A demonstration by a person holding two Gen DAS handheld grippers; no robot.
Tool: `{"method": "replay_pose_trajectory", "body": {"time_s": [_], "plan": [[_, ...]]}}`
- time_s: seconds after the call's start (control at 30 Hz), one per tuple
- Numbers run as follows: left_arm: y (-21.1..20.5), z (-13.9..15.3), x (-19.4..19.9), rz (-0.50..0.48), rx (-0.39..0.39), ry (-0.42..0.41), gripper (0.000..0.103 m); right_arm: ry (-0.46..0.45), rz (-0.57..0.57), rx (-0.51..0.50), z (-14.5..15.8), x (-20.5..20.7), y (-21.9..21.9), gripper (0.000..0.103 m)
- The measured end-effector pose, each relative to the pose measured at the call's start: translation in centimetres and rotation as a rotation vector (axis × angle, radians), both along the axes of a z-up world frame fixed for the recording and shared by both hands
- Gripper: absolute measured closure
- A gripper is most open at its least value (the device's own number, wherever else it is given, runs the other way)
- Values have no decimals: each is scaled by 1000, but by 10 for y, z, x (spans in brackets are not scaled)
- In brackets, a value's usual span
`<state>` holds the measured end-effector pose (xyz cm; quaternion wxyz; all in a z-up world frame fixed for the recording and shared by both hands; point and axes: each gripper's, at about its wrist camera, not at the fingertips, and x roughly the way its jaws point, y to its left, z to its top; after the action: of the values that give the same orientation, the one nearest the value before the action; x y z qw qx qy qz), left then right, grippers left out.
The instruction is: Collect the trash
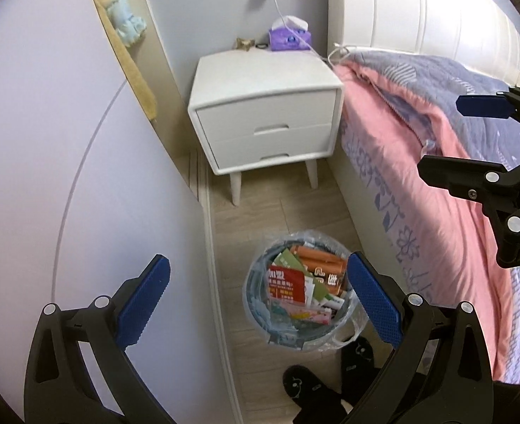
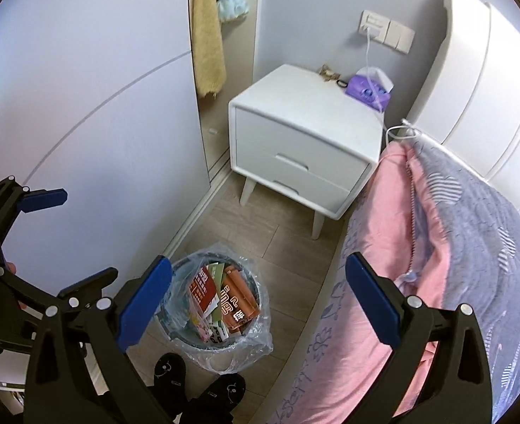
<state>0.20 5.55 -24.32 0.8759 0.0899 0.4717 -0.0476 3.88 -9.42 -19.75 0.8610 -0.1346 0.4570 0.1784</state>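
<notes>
A round grey bin (image 1: pixel 253 284) (image 2: pixel 188 265) lined with a clear plastic bag (image 2: pixel 256 339) stands on the wood floor between the wardrobe and the bed. It is full of paper packaging: an orange box (image 1: pixel 325 265) (image 2: pixel 237 300), a red card (image 1: pixel 284 281) (image 2: pixel 201 284) and several smaller wrappers. My left gripper (image 1: pixel 258 300) (image 2: pixel 65 240) hovers above the bin, open and empty. My right gripper (image 2: pixel 260 304) (image 1: pixel 468 139) is higher, partly over the bed edge, also open with nothing between its fingers.
A white two-drawer nightstand (image 1: pixel 263 106) (image 2: pixel 305 134) stands behind the bin, with a purple tissue box (image 1: pixel 290 39) on top. The bed with a pink and blue quilt (image 1: pixel 418 176) (image 2: pixel 436 229) fills the right. A wardrobe door (image 1: pixel 65 141) walls the left. Black slippers (image 1: pixel 330 381) (image 2: pixel 196 381) are just before the bin.
</notes>
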Motion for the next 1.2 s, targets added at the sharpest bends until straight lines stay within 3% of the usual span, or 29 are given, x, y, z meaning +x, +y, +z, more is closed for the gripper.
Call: {"method": "replay_pose_trajectory", "body": {"time_s": [0.7,0.8,1.0,1.2], "plan": [[-24,83,-2,-72,36,-104,6,-58,-62,-4,62,-11,-28,7],[-25,94,-1,-57,54,-136,6,-73,-71,-5,72,-12,-31,7],[-20,120,-1,-7,-2,-184,6,-96,-93,3,87,-12,-35,7],[-22,140,-4,72,0,-227,6,-127,-107,11,104,-15,-37,7]]}}
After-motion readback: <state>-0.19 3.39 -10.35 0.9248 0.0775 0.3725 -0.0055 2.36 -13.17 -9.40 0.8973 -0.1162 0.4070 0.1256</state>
